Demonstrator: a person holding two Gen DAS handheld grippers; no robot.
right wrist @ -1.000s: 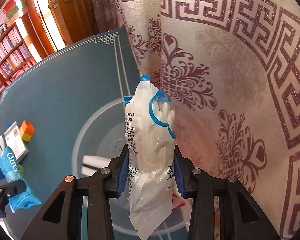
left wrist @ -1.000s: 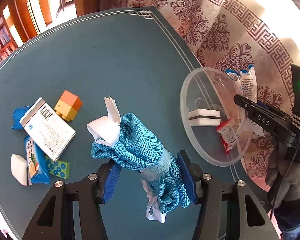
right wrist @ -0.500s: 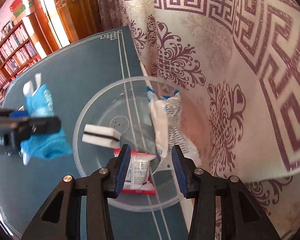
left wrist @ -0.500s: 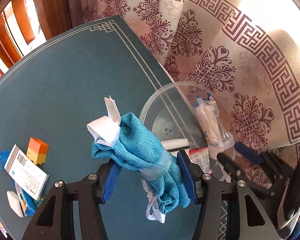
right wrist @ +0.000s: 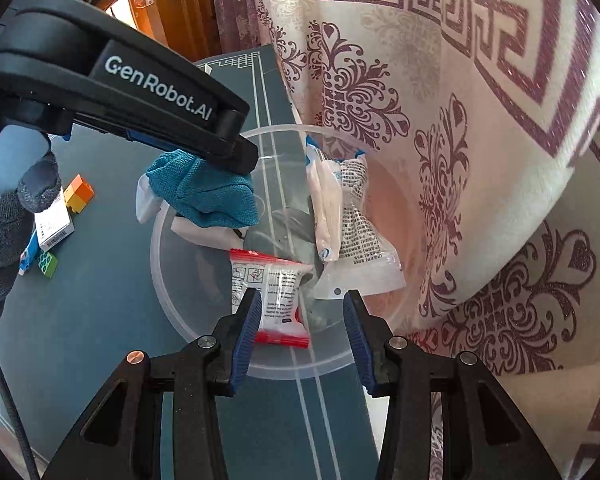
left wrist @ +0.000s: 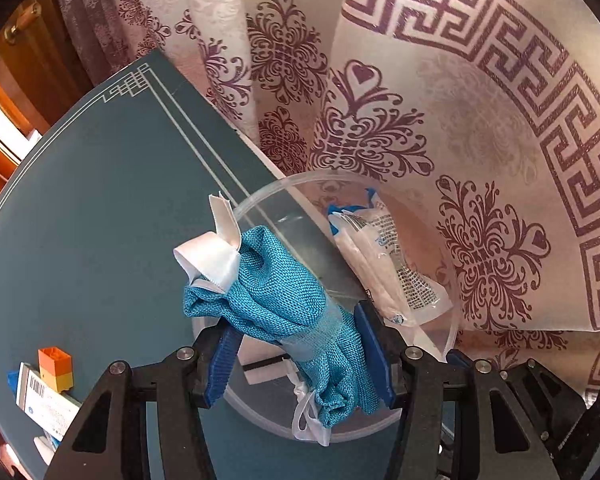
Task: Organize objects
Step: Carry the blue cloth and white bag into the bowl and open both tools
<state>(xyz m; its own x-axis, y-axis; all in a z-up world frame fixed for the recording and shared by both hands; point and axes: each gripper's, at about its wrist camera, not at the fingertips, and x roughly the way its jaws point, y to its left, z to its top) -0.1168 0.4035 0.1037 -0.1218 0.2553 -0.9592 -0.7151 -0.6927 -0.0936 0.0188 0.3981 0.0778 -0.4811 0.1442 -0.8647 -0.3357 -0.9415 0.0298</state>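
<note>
A patterned curtain (left wrist: 380, 92) hangs close against the far side of the clear plastic bowl (right wrist: 168, 292), which sits at the edge of the dark green table (left wrist: 80, 208). Off to the side on the table lie an orange and yellow block (left wrist: 56, 364), a white box with a barcode (left wrist: 44, 400), a green block (right wrist: 46, 263) and a blue wrapper (mostly hidden under the box).

The left gripper (left wrist: 300, 340) pinches a rolled blue cloth (left wrist: 284, 300) at its taped middle, with both blue pads pressing its sides. The roll hangs in the air over the near part of the bowl; its long axis runs aslant across the gripper, a white ribbon loop at one end and a white bow at the other. In the right wrist view the gloved hand (right wrist: 4, 236) that carries this gripper shows at the edge.

The right gripper (right wrist: 302, 336) stands spread and empty just above the bowl's near rim.

Inside the bowl lie a long white packet with blue print (right wrist: 340, 216) leaning on the far wall, a small red-edged sachet (right wrist: 272, 292), and a white block with a dark stripe (left wrist: 266, 366).
</note>
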